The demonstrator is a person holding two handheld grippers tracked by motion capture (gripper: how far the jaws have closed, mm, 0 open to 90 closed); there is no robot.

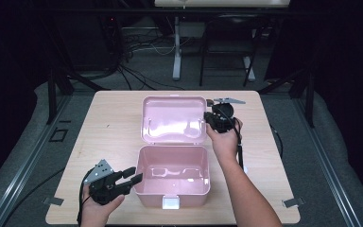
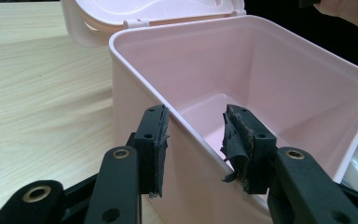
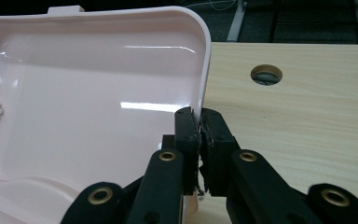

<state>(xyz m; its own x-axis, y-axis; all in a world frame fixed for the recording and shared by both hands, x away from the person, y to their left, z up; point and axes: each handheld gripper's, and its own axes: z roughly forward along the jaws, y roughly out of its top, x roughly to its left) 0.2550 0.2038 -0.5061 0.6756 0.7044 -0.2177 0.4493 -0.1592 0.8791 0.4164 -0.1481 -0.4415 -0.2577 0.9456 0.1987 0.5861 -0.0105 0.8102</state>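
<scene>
The left gripper (image 1: 131,176) sits at the near left of the table (image 1: 108,123), held in the person's left hand (image 1: 101,208), its jaws spread apart and pointing at the left wall of the pink box (image 1: 174,196). From above the jaws look merely close to that wall. The left gripper view (image 2: 193,142) settles the matter: the jaws straddle the box's (image 2: 270,79) rim, one pad outside the wall and one inside, gapped and not pinching it. That view also shows the pads' black lining frayed and peeling, and the inside of the box bare.

The box stands in the middle of the table near the front edge, its lid (image 1: 172,119) swung fully back and lying open behind it, inner face up. A white latch (image 1: 171,203) shows on the front wall in the high view.

Further right, the right gripper (image 1: 210,118) is held in the right hand (image 1: 224,139) at the lid's right edge. In the right gripper view (image 3: 199,123) its jaws are clamped together on the lid's (image 3: 84,93) thin rim, near a corner. The same view shows a round cable hole (image 3: 266,74) in the tabletop beyond.
</scene>
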